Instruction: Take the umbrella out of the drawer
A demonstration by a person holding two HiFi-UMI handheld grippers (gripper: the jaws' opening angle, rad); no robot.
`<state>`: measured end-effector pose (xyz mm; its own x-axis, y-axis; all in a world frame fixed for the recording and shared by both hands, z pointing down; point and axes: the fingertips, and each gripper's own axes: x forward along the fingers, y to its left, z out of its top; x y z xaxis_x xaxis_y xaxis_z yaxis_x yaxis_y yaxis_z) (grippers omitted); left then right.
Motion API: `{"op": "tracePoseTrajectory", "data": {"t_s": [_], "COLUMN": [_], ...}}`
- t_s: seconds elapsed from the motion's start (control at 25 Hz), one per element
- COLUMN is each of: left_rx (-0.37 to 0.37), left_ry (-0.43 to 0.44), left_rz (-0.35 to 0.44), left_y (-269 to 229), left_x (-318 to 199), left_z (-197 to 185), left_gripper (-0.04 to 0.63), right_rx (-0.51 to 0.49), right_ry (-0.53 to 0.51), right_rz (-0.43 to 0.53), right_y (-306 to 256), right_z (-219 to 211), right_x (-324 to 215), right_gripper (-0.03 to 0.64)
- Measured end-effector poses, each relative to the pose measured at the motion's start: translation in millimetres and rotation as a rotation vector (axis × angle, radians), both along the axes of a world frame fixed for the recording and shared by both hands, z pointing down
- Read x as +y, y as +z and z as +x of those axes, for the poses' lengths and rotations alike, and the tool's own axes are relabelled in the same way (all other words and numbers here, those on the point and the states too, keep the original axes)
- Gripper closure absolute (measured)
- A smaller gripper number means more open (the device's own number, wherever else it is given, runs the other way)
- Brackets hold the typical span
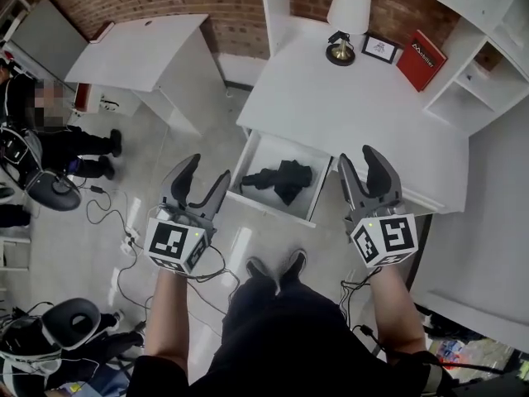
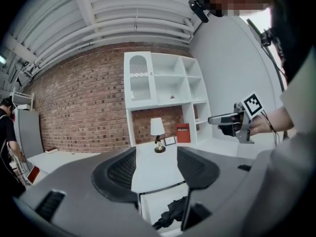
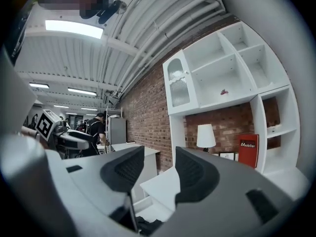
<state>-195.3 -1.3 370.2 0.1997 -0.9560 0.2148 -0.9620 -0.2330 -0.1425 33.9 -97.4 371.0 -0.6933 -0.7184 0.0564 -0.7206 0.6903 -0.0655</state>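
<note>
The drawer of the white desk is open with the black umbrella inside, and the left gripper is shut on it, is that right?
Not quite: the left gripper is open, jaws apart, short of the umbrella, as the left gripper view shows; the rest holds.

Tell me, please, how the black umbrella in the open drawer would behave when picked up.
The umbrella lies as a rumpled, folded bundle in the drawer, so its fabric will probably sag and flop unless gripped at a stiff part. It looks compact, so likely light. Loose folds may snag the drawer wall.
</note>
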Motion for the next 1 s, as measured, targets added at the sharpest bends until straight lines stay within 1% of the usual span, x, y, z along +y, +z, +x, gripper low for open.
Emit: {"op": "tracePoseTrajectory", "data": {"t_s": [0.16,0.28,0.36,0.52,0.64,0.8,0.92,1.0], "left_rx": [0.006,-0.048,-0.079,-0.103,-0.117,-0.142,-0.155,-0.180], "left_ry": [0.041,0.105,0.153,0.251,0.322,0.428,0.521,0.580], "left_rz": [-0.080,-0.106,-0.140,-0.209,-0.252,-0.316,-0.376,-0.419], "left_y": [27,47,61,94,120,155,186,209], "left_x": [-20,-40,-54,-79,-98,-118,-125,-128], "left_z": [7,17,22,30,36,44,52,55], "left_gripper": [0.350,0.350,0.350,0.350,0.350,0.348,0.342,0.337], "right_rx": [0.014,0.019,0.029,0.055,0.071,0.066,0.069,0.076], "right_ry": [0.024,0.047,0.068,0.126,0.188,0.287,0.368,0.410], "right_rz": [-0.020,-0.033,-0.043,-0.058,-0.074,-0.094,-0.110,-0.120], "right_y": [7,11,10,14,20,27,29,31], "right_z": [9,15,19,28,36,49,57,60], "right_x": [-15,-24,-31,-40,-46,-55,-55,-54], "right_gripper": [0.430,0.430,0.430,0.430,0.430,0.431,0.431,0.431]}}
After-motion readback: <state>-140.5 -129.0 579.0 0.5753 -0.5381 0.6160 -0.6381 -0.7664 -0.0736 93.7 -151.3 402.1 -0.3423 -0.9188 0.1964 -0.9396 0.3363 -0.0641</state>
